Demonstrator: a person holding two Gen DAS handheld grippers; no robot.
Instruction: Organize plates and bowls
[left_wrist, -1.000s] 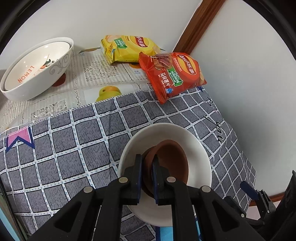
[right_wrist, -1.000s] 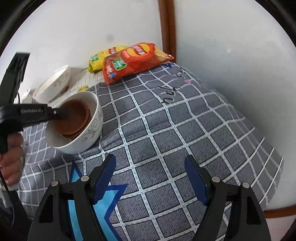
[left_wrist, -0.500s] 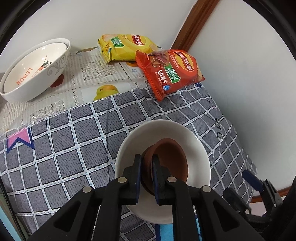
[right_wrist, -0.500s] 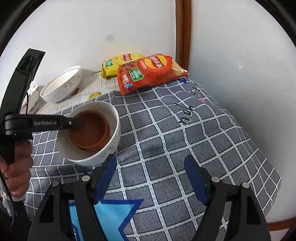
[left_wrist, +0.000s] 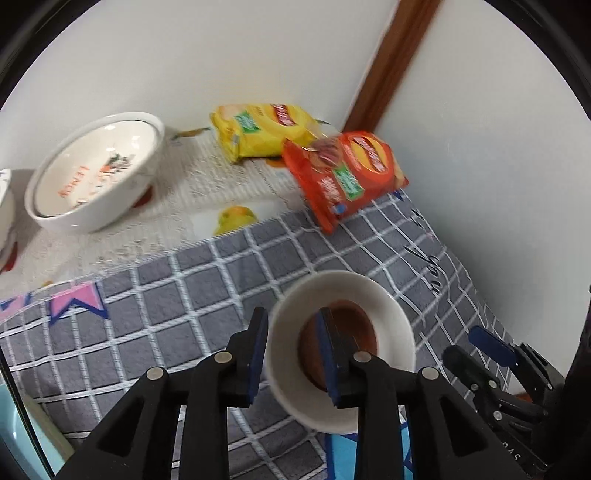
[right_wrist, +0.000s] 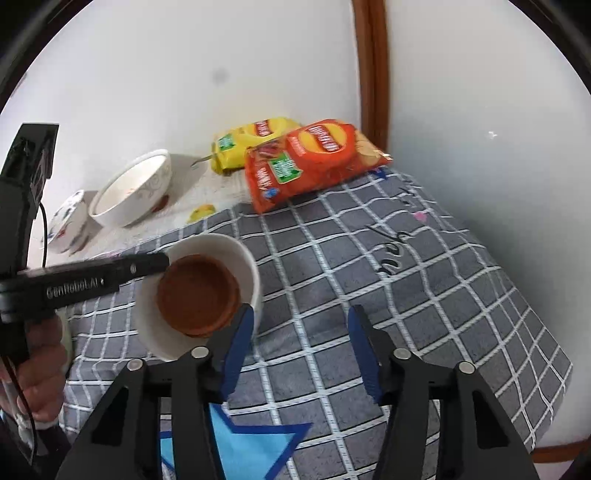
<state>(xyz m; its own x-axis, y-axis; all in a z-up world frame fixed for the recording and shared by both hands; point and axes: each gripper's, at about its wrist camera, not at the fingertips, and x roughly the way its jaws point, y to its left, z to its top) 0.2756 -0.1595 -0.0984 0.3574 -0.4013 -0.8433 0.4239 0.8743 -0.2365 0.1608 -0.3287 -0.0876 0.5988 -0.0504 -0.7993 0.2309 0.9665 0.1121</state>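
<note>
A white bowl (left_wrist: 388, 299) (right_wrist: 240, 254) sits on the grey checked cloth with brown dishes (left_wrist: 354, 325) (right_wrist: 199, 295) nested inside it. My left gripper (left_wrist: 291, 347) has opened; its jaws straddle the white bowl's near rim, one finger outside, one inside beside the brown dishes. It also shows in the right wrist view (right_wrist: 162, 258). My right gripper (right_wrist: 301, 350) is open and empty, low over the cloth just right of the bowl. A large white "LEMON" bowl (left_wrist: 92, 173) (right_wrist: 129, 192) stands at the back left.
A yellow chip bag (left_wrist: 262, 129) (right_wrist: 247, 144) and a red chip bag (left_wrist: 347, 173) (right_wrist: 310, 158) lie at the back by the wall corner. A small patterned bowl (right_wrist: 68, 221) sits at far left. The table edge drops off on the right.
My left gripper has let go of the brown dishes and opened, its jaws now around the white bowl's rim. The right gripper has moved closer to the bowl.
</note>
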